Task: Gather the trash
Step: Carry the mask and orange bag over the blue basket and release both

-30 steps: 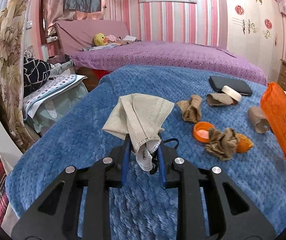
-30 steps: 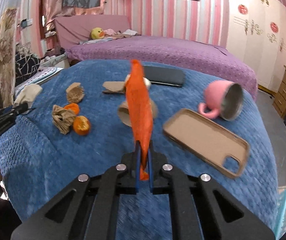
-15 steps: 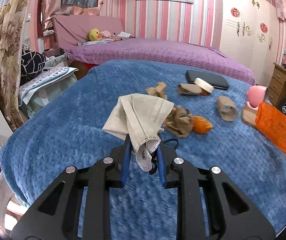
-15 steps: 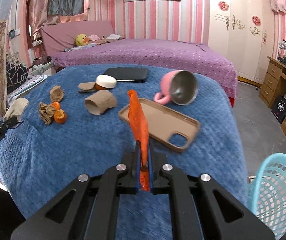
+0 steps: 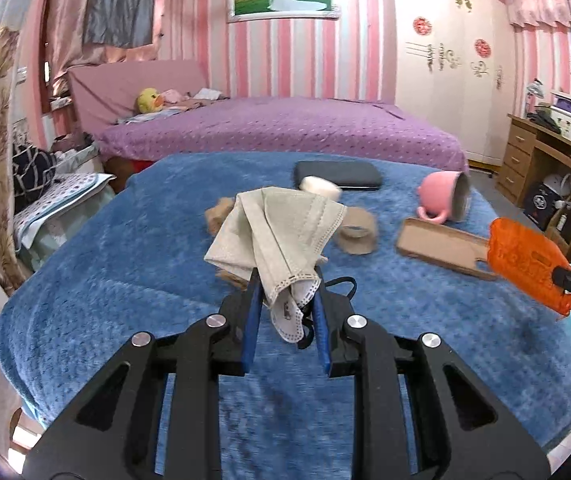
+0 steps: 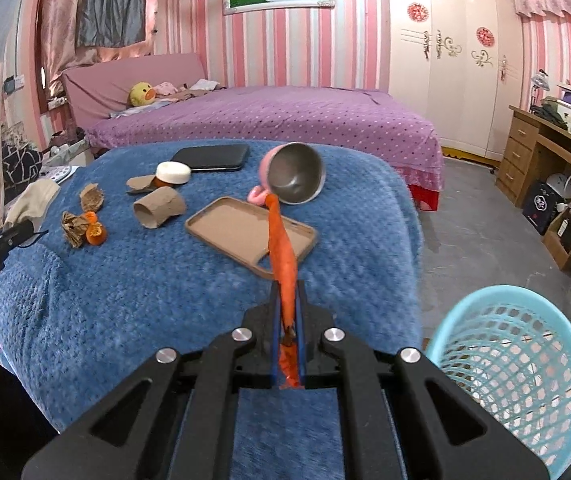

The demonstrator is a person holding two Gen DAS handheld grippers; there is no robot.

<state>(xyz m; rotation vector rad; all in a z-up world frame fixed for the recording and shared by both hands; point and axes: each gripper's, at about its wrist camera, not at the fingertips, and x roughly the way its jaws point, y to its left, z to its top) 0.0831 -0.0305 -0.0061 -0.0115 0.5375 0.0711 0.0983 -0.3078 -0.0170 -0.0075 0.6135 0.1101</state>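
Both tongs have swung right across the bed (image 6: 85, 300): left tongs (image 5: 285, 300) clamp the mask (image 5: 281, 236), right tongs (image 6: 287, 308) pinch the wrapper (image 6: 281, 248). The basket (image 6: 513, 368) now shows just beside them, so dropping looks next.

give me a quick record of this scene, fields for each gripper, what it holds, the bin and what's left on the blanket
left gripper: shut on face mask
right gripper: shut on orange wrapper
basket: light blue mesh, on the floor beside the blue blanket, nothing seen inside
left on blanket: cardboard tube, crumpled brown paper, orange peel
also there: phone case, pink cup on its side
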